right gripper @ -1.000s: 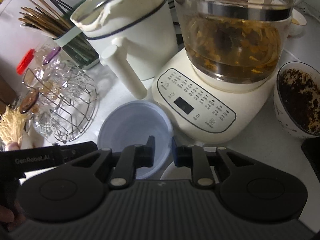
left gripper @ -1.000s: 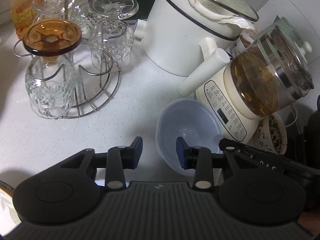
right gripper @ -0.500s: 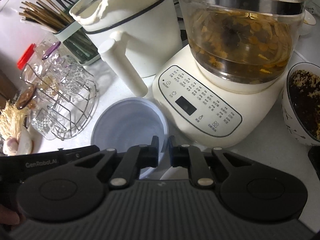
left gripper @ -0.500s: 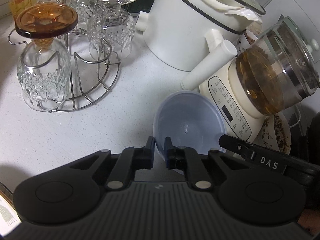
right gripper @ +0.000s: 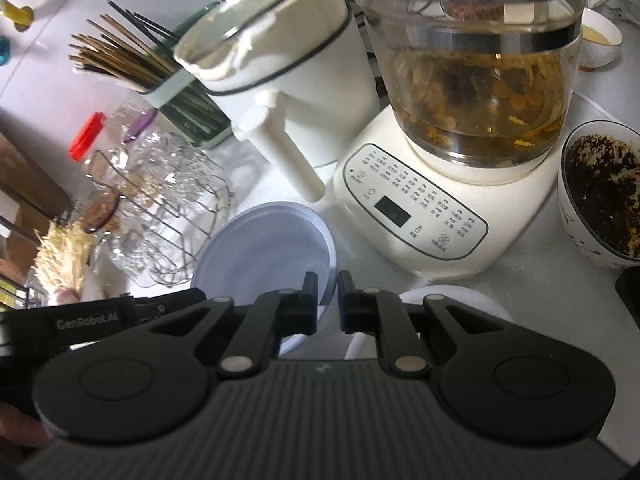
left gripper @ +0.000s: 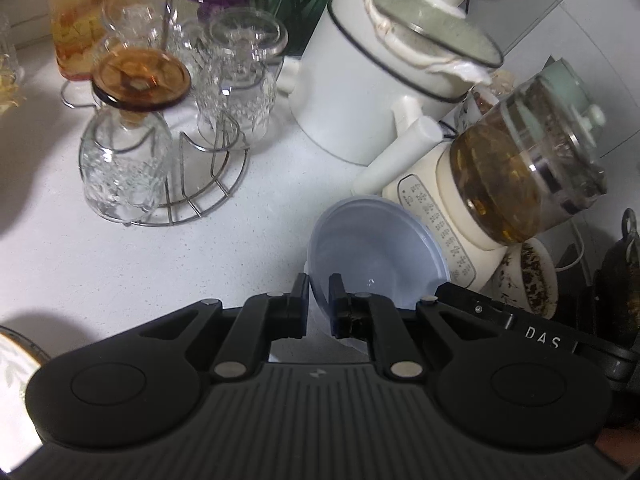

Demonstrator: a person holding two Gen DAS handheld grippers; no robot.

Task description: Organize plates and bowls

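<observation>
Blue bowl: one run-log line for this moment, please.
left gripper: shut on blue bowl rim | right gripper: shut on opposite rim | bowl: empty

Worktop [left gripper: 120,264]: white, finely speckled, crowded towards the back.
Wall [left gripper: 580,20]: pale tiles with visible joints, behind the appliances; a dark cable runs up it.
Light: bright and even on the worktop, soft shadows at the near left edge.
Wire rack [left gripper: 208,184]: round, metal, holding upturned cut-glass tumblers.
White pot [left gripper: 360,92]: lidded, with a long handle.
Glass kettle [right gripper: 472,80]: on a cream base with a control panel, holding brown infusion.
Chopstick holder [right gripper: 188,96]: pale green, full.
</observation>
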